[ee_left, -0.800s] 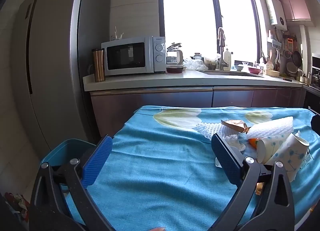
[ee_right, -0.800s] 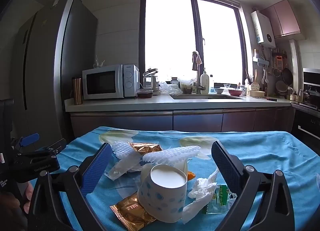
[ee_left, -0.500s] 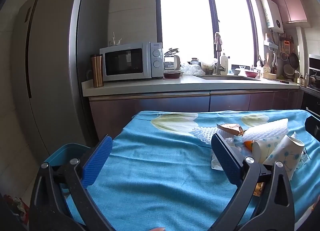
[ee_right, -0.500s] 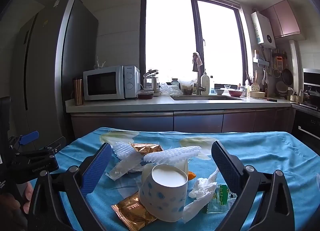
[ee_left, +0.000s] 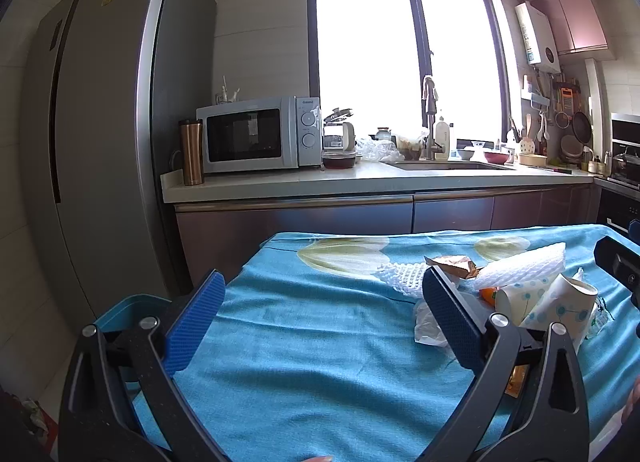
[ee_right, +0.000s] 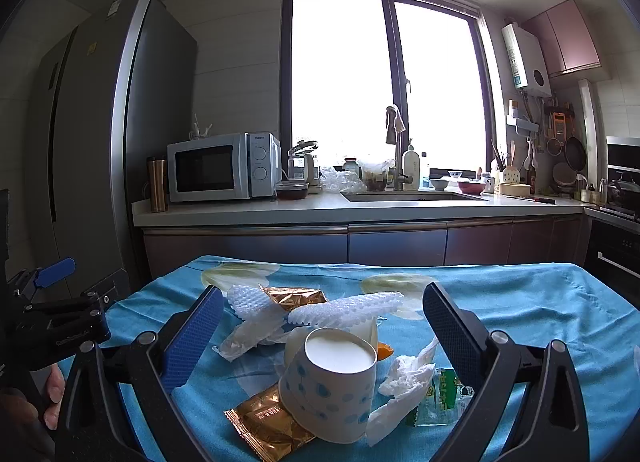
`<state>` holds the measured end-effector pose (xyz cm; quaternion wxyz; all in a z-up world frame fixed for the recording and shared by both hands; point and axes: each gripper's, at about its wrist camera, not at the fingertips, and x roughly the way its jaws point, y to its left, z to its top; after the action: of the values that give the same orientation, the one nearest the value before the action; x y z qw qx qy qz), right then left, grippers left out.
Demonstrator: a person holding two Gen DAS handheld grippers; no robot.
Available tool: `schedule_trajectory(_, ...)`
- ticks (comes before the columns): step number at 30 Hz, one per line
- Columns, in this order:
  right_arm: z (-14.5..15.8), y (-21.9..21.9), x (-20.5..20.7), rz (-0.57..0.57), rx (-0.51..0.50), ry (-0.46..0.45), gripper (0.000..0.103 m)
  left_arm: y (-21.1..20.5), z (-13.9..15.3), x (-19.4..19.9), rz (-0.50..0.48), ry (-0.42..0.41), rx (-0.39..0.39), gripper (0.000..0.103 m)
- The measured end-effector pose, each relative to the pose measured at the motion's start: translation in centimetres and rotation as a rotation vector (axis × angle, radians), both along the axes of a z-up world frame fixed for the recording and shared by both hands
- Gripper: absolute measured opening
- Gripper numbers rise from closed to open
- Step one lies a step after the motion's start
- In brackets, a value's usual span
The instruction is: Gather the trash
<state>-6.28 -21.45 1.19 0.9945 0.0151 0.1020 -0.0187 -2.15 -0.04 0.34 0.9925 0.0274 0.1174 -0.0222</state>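
Both grippers, left gripper (ee_left: 320, 316) and right gripper (ee_right: 320, 332), gape wide above littered tablecloth (ee_left: 320, 362).

microwave (ee_left: 258, 135) | brand by the dials: "Galanz" | other labels too small to read

My left tool (ee_left: 320, 314) and right tool (ee_right: 320, 326): jaws spread wide, nothing between them, both pitched slightly downward; my left hand (ee_right: 24, 410) grips its handle.

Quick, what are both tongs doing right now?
Left tongs: open, holding nothing.
Right tongs: open, holding nothing, paper cup loose between them.
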Motion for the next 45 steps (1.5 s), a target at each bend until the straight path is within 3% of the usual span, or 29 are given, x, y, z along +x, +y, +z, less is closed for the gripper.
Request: schedule_trajectory(45, -0.4, -1.4, 0.5, 0.010, 0.032, 0.018, 0.097, -1.4, 0.5, -1.1, -0.057, -0.021, 0.019, 0.097)
